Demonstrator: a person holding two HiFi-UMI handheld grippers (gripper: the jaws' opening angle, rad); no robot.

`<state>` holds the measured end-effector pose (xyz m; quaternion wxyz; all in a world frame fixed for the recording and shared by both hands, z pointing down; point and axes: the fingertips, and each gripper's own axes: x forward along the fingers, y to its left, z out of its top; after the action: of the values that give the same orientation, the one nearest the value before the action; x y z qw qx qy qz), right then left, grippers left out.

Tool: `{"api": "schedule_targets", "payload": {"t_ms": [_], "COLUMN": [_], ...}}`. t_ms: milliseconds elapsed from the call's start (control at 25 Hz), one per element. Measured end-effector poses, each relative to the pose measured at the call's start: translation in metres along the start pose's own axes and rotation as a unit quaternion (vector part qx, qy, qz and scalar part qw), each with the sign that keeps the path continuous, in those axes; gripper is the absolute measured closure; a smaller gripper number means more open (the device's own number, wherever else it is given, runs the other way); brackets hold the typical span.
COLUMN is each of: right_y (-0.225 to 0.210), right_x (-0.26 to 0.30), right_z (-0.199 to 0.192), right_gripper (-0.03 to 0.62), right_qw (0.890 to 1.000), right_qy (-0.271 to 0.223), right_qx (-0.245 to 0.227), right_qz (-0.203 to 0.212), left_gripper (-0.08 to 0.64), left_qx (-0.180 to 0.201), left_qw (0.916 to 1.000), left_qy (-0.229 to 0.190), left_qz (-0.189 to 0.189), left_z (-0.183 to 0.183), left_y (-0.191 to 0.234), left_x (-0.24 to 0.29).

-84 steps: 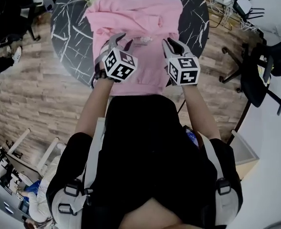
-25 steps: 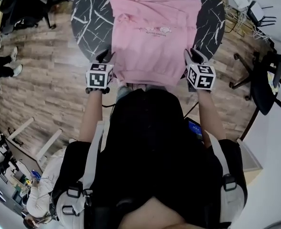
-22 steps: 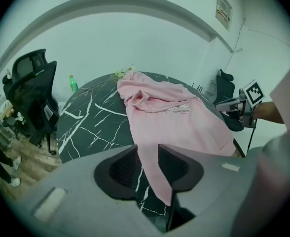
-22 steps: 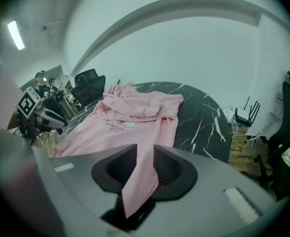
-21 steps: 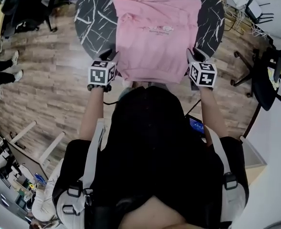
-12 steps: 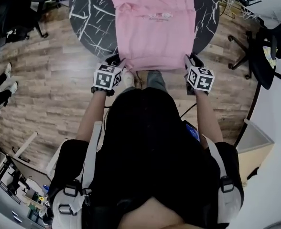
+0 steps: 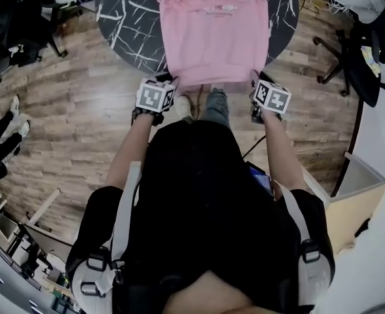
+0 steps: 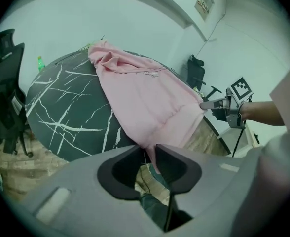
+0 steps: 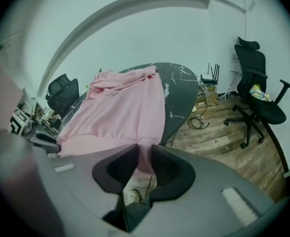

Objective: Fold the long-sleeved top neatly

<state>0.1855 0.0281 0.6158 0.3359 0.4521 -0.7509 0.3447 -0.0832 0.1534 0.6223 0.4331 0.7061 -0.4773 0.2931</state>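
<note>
A pink long-sleeved top [image 7: 212,31] lies flat on a round black marble table [image 7: 124,18], and its hem hangs past the near edge. My left gripper [image 7: 171,82] pinches the hem's left corner, and the pink cloth [image 8: 145,93] runs down between its jaws [image 8: 150,154]. My right gripper [image 7: 253,82] grips the hem's right corner, with the fabric [image 9: 120,112] filling the gap between its jaws [image 9: 144,157]. Both pairs of jaws have just been closing with the hem between them. The right gripper [image 8: 209,104] also shows across the hem in the left gripper view.
Office chairs stand at the right [image 7: 369,51] [image 9: 256,93] and the left [image 8: 7,83]. A green bottle [image 8: 39,63] stands at the table's far side. Cables [image 9: 204,120] lie on the wooden floor. A beige box [image 7: 353,195] sits at the right.
Both grippers have drawn back toward the person with the hem corners and come a little closer together. The top has slid toward the near table edge.
</note>
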Motion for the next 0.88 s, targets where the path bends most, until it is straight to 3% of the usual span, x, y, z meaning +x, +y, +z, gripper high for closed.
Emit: {"api": "schedule_targets", "payload": {"t_ms": [80,520,880], "right_y": [0.007,0.020,0.043], "right_x": [-0.003,-0.047,-0.069], "right_z": [-0.003,-0.028,-0.061], "right_gripper": [0.540,0.566,0.566], "right_qw": [1.000,0.999,0.999], "right_qy": [-0.008,-0.011,-0.040], "right_qx": [0.006,0.022,0.016], "right_qz": [0.018,0.021,0.015], "left_gripper": [0.522,0.523,0.525], "left_qx": [-0.016,-0.017,0.000], "left_qw": [0.9995,0.9968,0.9973], "left_qy": [-0.003,-0.042,-0.049], "left_qz": [-0.027,-0.066,-0.054], "left_z": [-0.004,-0.020,-0.051], "left_y": [-0.005,-0.013,-0.011], "left_x": [-0.001,-0.050,-0.067]}}
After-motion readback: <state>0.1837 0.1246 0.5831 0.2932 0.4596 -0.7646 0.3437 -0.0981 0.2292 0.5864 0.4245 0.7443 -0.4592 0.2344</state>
